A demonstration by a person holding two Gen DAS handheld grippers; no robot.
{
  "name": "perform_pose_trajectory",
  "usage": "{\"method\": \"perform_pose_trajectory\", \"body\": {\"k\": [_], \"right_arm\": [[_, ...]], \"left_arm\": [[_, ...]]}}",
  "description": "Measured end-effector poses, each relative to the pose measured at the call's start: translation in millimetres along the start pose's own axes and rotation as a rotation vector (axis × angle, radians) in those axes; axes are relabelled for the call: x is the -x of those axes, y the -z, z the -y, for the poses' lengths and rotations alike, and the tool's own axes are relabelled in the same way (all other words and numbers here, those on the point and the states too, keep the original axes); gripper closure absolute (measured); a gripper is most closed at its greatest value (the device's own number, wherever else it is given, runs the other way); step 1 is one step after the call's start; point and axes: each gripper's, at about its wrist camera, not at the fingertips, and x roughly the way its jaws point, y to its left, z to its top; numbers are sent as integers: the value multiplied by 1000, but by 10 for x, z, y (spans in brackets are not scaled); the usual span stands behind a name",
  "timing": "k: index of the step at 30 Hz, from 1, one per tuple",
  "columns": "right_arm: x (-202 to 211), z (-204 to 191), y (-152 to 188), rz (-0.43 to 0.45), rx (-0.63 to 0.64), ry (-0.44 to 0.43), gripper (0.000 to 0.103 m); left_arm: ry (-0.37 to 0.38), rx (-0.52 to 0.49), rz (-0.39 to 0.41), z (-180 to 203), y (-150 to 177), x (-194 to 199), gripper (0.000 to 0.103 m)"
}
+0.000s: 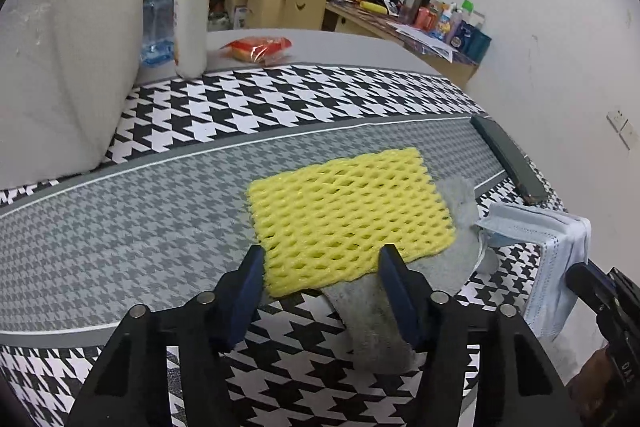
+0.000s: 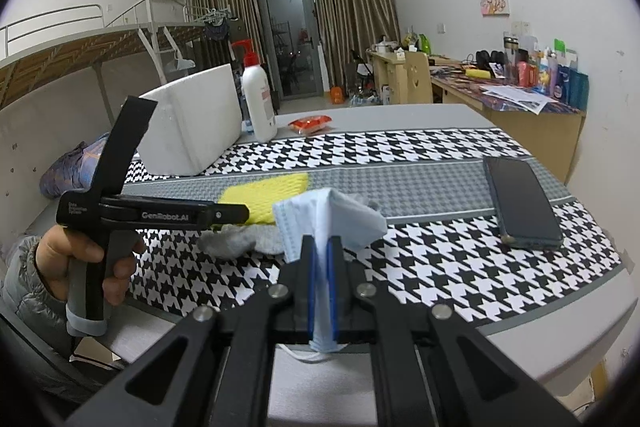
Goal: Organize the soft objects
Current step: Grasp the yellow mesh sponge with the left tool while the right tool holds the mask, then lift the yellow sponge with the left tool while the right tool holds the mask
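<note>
Yellow foam net (image 1: 348, 219) atop the grey sock (image 1: 376, 327) – half-open left gripper (image 1: 322, 267) straddling both may pinch both; right gripper (image 2: 320, 247) clamps the mask (image 2: 328, 215).

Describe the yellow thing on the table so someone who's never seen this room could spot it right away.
Find the houndstooth cloth on the table, then its grey middle band. The yellow foam net lies flat there, partly on a grey sock. It is the only bright yellow item, with an open diamond mesh.
</note>
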Motion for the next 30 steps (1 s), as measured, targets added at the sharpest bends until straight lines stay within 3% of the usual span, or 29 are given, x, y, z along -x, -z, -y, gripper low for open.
{"method": "perform_pose_trajectory", "body": {"k": [1,6,8,11,16,30], "right_arm": [[-3,7,7,-2,-3,-1,95],[-33,19,42,-20,-9,1,94],[-28,18,52,-22,-12,-1,93],[-16,6,58,-28,-11,-5,89],[11,5,78,-23,-24,-2,62],[-92,-160,66,-38,13,-34,46]], "left_arm": [[2,0,2,3,-5,-11,49],[9,16,23,-11,-27,-56,75],[3,24,40,-48,-31,-28,79],[17,30,70,-70,-48,60,80],[10,9,116,-68,-56,234,80],[-6,-12,172,-97,55,539,80]]}}
